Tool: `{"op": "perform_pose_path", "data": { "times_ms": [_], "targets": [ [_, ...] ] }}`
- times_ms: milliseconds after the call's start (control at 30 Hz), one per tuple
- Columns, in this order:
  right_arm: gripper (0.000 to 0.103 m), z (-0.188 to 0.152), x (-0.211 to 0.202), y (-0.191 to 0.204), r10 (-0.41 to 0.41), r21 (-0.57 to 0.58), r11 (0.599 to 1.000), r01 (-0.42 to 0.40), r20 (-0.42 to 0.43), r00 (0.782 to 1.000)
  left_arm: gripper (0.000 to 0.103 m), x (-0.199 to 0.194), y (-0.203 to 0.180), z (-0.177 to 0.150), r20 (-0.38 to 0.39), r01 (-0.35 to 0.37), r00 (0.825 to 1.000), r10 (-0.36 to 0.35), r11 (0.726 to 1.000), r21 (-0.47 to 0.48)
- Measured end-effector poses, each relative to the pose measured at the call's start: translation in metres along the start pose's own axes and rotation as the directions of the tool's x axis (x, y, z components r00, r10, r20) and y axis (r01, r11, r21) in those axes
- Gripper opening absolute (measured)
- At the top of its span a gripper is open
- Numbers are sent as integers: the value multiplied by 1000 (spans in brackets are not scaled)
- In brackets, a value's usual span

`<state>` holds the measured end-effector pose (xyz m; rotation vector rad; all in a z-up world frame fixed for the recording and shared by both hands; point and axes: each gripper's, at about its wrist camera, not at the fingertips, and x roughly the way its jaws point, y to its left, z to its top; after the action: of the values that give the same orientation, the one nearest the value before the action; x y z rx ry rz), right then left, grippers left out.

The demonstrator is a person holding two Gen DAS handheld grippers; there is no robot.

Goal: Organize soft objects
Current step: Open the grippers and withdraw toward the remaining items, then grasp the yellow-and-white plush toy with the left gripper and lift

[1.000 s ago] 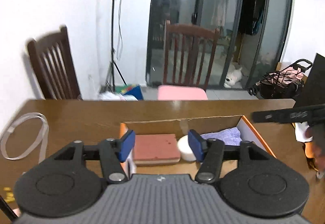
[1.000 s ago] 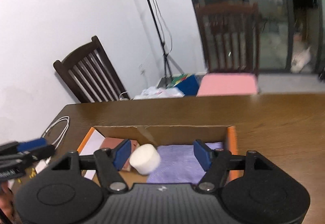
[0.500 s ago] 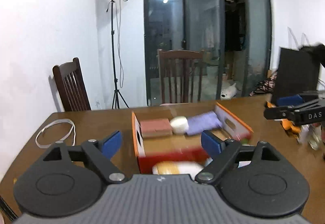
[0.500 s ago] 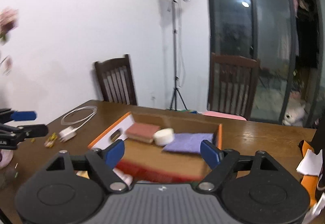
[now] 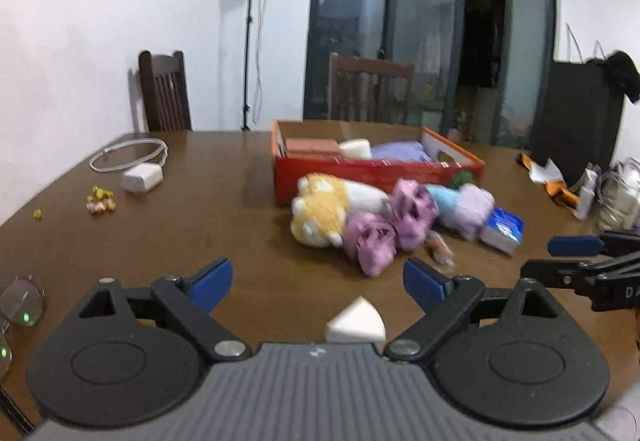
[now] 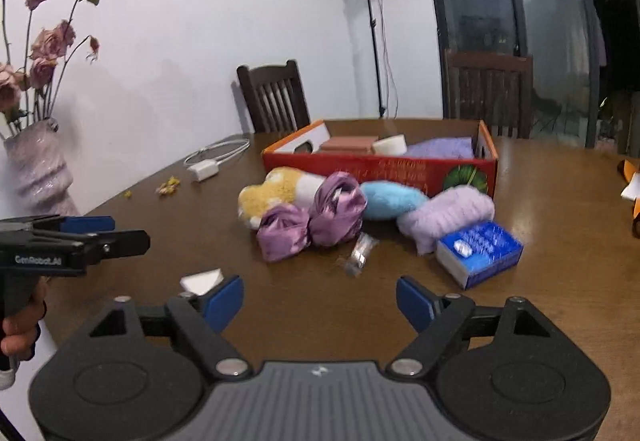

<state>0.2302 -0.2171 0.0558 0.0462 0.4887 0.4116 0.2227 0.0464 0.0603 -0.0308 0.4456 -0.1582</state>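
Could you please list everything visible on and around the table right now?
box: 1, red-orange, table centre; holds pink sponge, white sponge, purple cloth
plush toy: 1, yellow-white, before box
scrunchies: 2, purple satin, beside plush
blue pouf: 1
lilac pouf: 1
tissue pack: 1, blue
wedge sponge: 1, white, nearest
charger: 1, white
vase: 1, roses
left gripper: jaws open
right gripper: jaws open

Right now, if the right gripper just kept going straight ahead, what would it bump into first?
Probably the small clear wrapper lying on the table, then the purple satin pouches behind it. The right gripper is open and empty; depth is uncertain.
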Motion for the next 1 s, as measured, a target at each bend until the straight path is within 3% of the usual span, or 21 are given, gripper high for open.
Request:
{"op": "perform_pose_path", "data": {
  "times_ms": [100, 167, 300, 467, 533, 567, 600, 633, 700, 767, 867, 1000],
  "targets": [
    [72, 8, 8, 1, 18, 22, 1000, -19, 25, 1000, 94, 22, 7, 4, -12, 19, 1000, -20, 999, -42],
    [61, 15, 20, 3, 33, 25, 999, -34, 26, 999, 93, 44, 9, 10, -24, 7, 1000, -8, 999, -39],
    [52, 29, 60, 7, 57, 27, 998, -57, 10, 998, 79, 89, 13, 28, -22, -1, 1000, 1, 1000, -16],
    [51, 35, 103, 16, 68, 21, 998, -67, -31, 997, 77, 146, 15, 46, -99, 66, 993, -65, 998, 6],
    [51, 33, 114, 18, 87, 32, 996, -86, -49, 995, 77, 167, 12, 45, -146, 53, 988, -48, 998, 28],
    [51, 31, 118, 20, 90, 32, 996, -89, -58, 994, 74, 176, 12, 44, -171, 45, 985, -39, 998, 32],
    [51, 30, 121, 21, 90, 30, 996, -88, -65, 994, 60, 182, 15, 43, -190, 56, 981, -51, 998, 21],
    [51, 28, 123, 21, 89, 31, 996, -88, -69, 994, 50, 183, 18, 43, -194, 78, 978, -77, 997, 0],
    [51, 25, 125, 18, 87, 45, 996, -83, -75, 993, 46, 182, 25, 45, -198, 96, 974, -106, 994, -61],
    [51, 22, 124, 14, 80, 60, 995, -76, -77, 994, 43, 172, 29, 48, -167, 79, 981, -96, 991, -104],
    [51, 23, 114, 12, 74, 67, 995, -70, -53, 996, 42, 144, 32, 58, -104, 65, 991, -81, 986, -154],
    [51, 25, 80, 7, 57, 37, 998, -57, 15, 998, 42, 85, 18, 60, -9, 98, 995, -102, 973, -208]
  ]
}}
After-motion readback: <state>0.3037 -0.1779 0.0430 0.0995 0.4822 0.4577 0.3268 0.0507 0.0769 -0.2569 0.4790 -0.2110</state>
